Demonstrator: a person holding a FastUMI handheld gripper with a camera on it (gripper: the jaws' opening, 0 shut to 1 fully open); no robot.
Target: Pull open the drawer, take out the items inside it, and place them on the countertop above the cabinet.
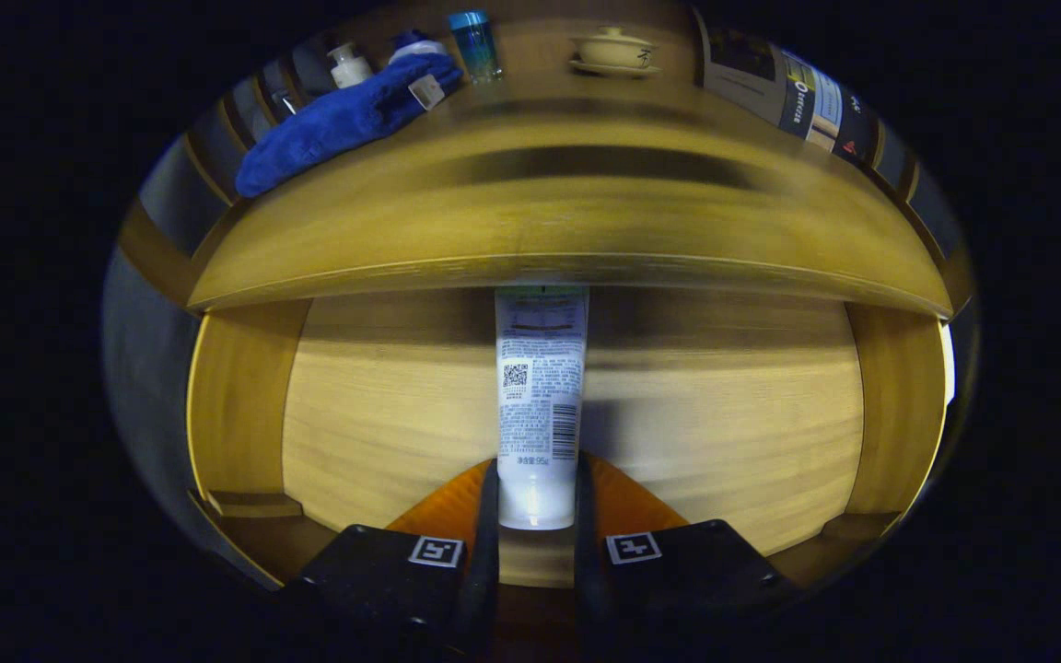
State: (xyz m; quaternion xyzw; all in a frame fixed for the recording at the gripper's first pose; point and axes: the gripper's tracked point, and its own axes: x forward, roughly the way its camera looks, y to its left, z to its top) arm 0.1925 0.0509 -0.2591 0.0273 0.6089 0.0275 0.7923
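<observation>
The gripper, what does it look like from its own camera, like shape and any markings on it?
The gripper has two flat, narrow fingers running forward side by side. Each rises from a blocky black housing with a flat top. On top of each housing sits a small square black-and-white marker, one per side. No cables, hand or sleeve can be seen.

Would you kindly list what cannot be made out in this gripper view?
- Tube: its far end is hidden under the countertop edge; the gripper fingers cover its near sides.
- Label print: too small.
- Countertop front: motion-blurred.
- Bottles behind the blue towel: partly covered by it.
</observation>
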